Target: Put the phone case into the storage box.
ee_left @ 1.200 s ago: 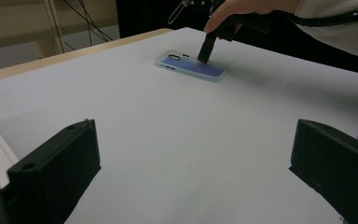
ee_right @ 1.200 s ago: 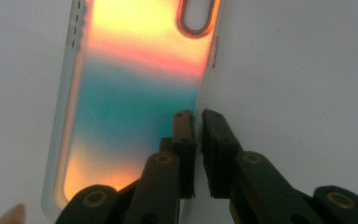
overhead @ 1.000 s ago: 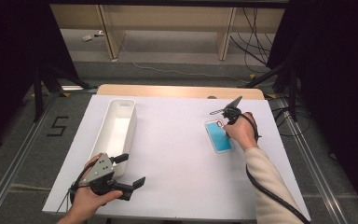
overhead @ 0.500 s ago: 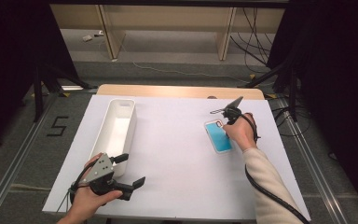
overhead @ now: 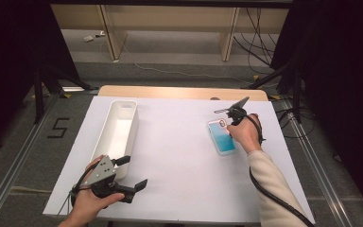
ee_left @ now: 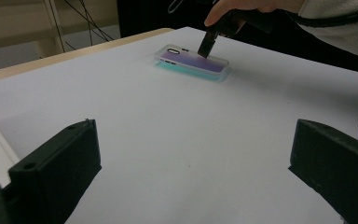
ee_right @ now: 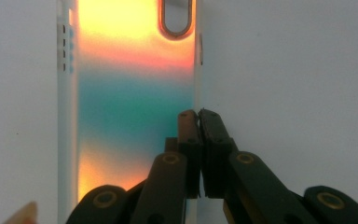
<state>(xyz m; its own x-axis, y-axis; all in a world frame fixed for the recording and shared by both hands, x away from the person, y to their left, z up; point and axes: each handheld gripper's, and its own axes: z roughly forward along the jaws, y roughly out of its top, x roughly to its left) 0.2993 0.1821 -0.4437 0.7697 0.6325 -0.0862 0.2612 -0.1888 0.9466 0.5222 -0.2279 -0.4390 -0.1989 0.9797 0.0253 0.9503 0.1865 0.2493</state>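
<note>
Nothing has moved: right tongs stay clenched on the phone case's edge, left tongs spread.

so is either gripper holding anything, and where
Right gripper pinches the phone case by its long side edge. Left gripper is open, empty.

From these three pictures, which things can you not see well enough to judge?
- Right gripper: jaws pressed together at the edge of the phone case; whether they pinch its wall is hidden by the jaws themselves.
- Phone case: near end cut off by the bottom edge, right gripper view.
- White bin: near end hidden by the left gripper, high view.
- Small items on the floor: too small to identify, high view.
</note>
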